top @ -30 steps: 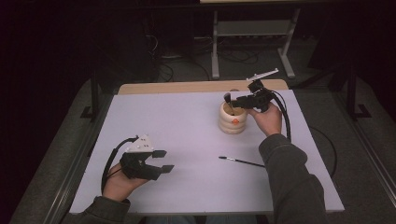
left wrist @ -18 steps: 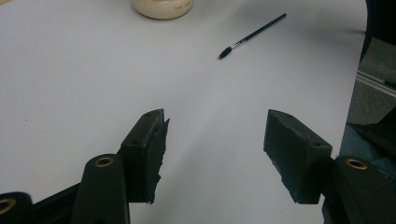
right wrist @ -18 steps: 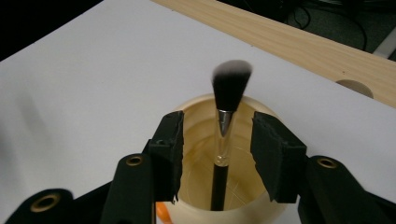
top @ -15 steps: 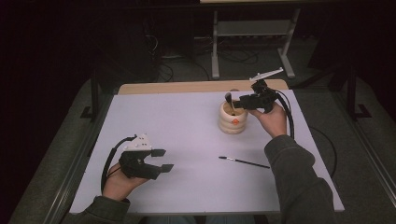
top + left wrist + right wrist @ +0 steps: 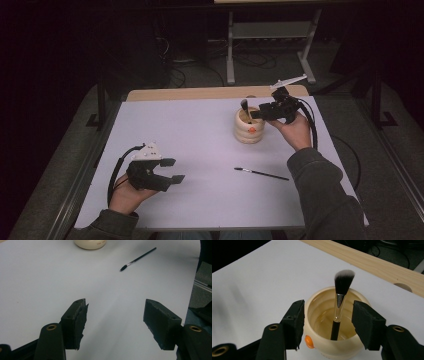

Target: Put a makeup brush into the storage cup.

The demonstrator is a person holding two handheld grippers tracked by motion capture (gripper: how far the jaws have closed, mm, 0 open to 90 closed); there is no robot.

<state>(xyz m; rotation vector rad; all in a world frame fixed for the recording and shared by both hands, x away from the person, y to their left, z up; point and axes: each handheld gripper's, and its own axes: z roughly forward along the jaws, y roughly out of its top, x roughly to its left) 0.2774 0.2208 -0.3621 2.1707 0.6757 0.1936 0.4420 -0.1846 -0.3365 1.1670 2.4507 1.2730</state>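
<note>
Materials and finishes at the holder

Glossy cream ceramic-looking cup (image 5: 332,340), smooth, orange glossy stud at 7 o'clock. Makeup brush (image 5: 340,305): soft dark bristles, shiny metal ferrule, clear then black gloss handle. Matt white table sheet (image 5: 200,125), bare wood edge at 12 o'clock. Rough matt black pads (image 5: 295,322) with brass-coloured rivets. Thin black brush (image 5: 261,173).

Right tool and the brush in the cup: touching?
Apart. In the right gripper view the brush stands in the cup between the pads of the right tool, with a gap on each side; its jaws have just been opening.
</note>
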